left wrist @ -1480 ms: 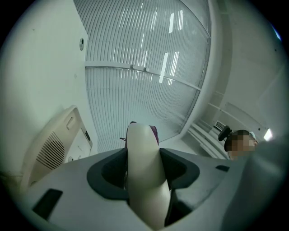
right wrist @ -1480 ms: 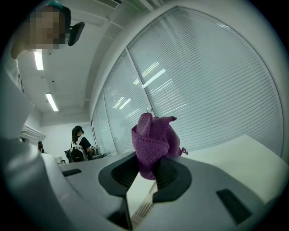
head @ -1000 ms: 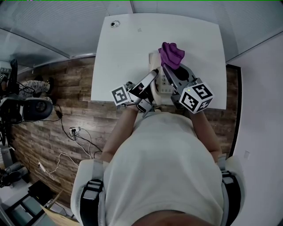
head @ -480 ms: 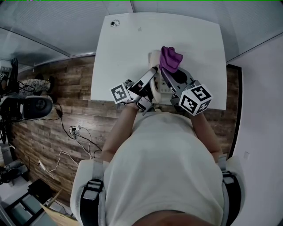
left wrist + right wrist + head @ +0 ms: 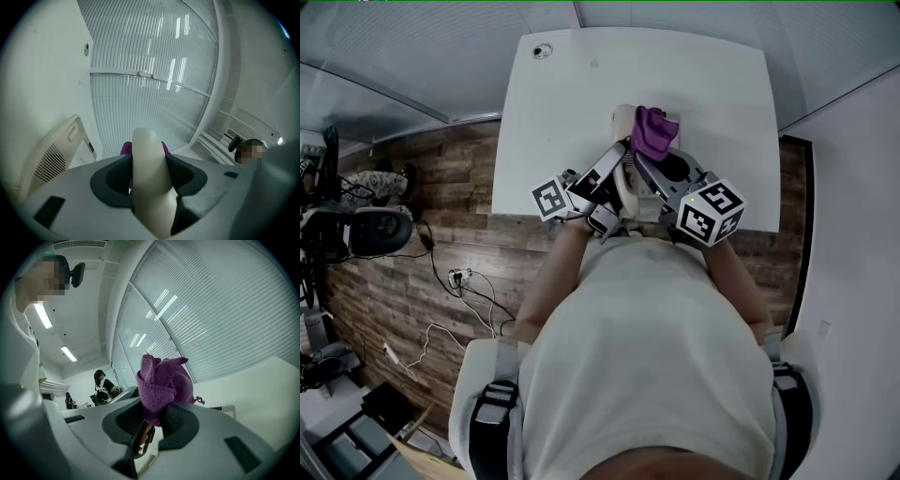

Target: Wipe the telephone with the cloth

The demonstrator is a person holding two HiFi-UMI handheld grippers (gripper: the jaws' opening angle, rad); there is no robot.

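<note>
The cream telephone base (image 5: pixel 643 201) sits near the front edge of the white table (image 5: pixel 572 103). My left gripper (image 5: pixel 617 157) is shut on the cream handset (image 5: pixel 624 120), which fills the gap between its jaws (image 5: pixel 149 178). In the left gripper view the base (image 5: pixel 56 154) lies to the left. My right gripper (image 5: pixel 645 157) is shut on the bunched purple cloth (image 5: pixel 651 131), which sticks up out of the jaws (image 5: pixel 164 390). The cloth rests against the handset's right side; a purple edge (image 5: pixel 125 149) peeks out behind the handset.
A small round fitting (image 5: pixel 543 52) sits at the table's far left corner. A wood floor with cables (image 5: pixel 459 281) and equipment lies left of the table. Window blinds (image 5: pixel 150 70) stand beyond the table. People (image 5: pixel 101 385) stand far off in the room.
The right gripper has carried the purple cloth left and nearer, up against the handset. The left gripper and handset have shifted slightly left.
</note>
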